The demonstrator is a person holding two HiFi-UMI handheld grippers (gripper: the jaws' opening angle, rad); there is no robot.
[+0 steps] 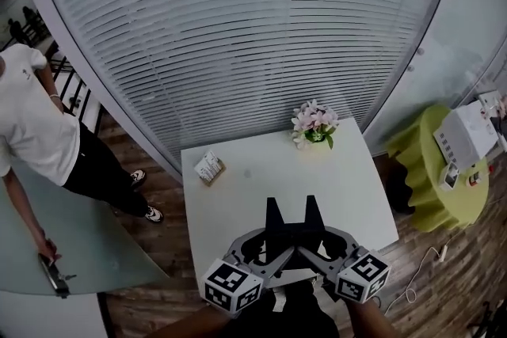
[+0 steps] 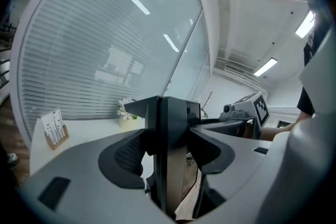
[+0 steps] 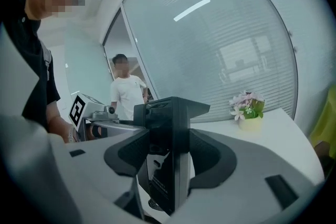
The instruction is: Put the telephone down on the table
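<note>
The black telephone (image 1: 291,229) hangs above the near edge of the white table (image 1: 261,174), gripped from both sides. My left gripper (image 1: 268,243) is shut on its left side and my right gripper (image 1: 318,241) on its right side. In the left gripper view the telephone (image 2: 169,134) stands upright as a dark slab, pinched between the pads of the left gripper (image 2: 168,152). In the right gripper view the telephone (image 3: 170,149) is likewise clamped in the right gripper (image 3: 169,157). Its underside and the table beneath it are hidden.
A small pot of pink flowers (image 1: 314,125) stands at the table's far right edge, a card holder (image 1: 210,168) at its far left. Behind runs a glass wall with blinds. A person in a white shirt (image 1: 32,123) stands left. A green round table (image 1: 424,170) carries a white device (image 1: 466,134).
</note>
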